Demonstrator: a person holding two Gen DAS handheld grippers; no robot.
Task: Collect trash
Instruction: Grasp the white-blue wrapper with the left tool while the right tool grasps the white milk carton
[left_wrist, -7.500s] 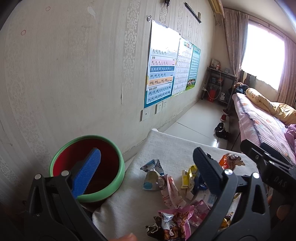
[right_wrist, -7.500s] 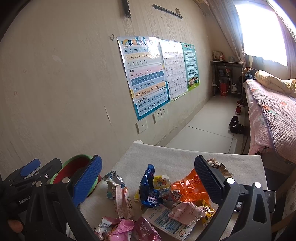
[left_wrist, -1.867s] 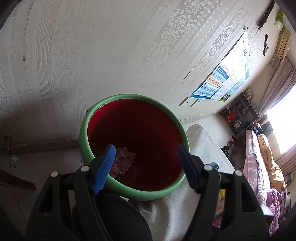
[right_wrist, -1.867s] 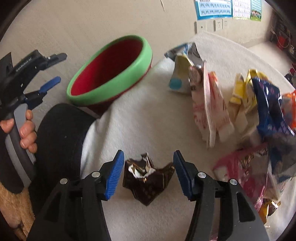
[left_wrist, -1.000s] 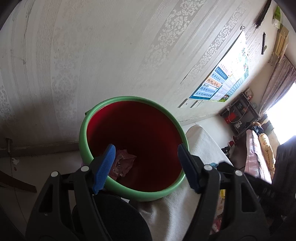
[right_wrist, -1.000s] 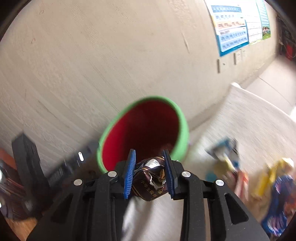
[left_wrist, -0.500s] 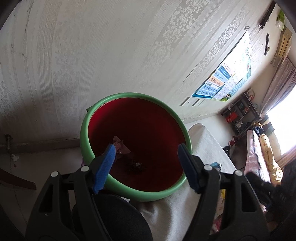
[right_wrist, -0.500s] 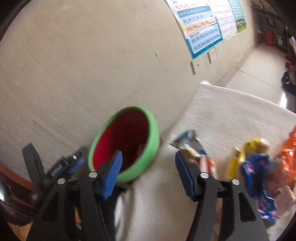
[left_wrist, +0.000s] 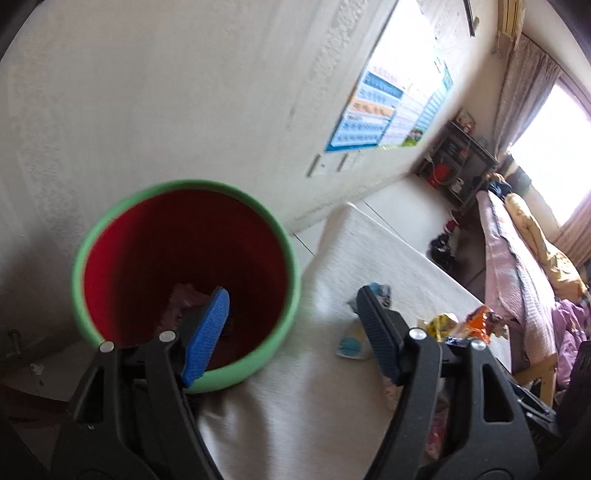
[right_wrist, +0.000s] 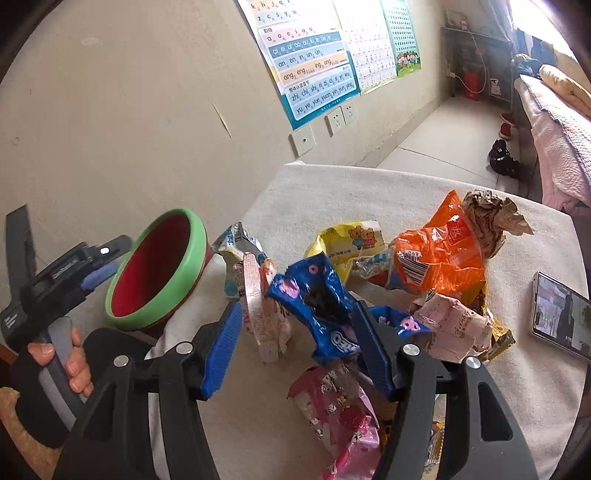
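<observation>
Hovering over wrapper pile (right_wrist: 369, 291), right gripper (right_wrist: 295, 347) spread, empty; left gripper (left_wrist: 291, 332) also spread, empty, bucket (left_wrist: 110, 218) just ahead.

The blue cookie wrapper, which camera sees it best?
The right wrist camera. There the blue cookie wrapper sits in the middle of the pile, crumpled and standing up, just ahead of the open right gripper. In the left wrist camera it is almost all hidden behind that gripper's finger.
</observation>
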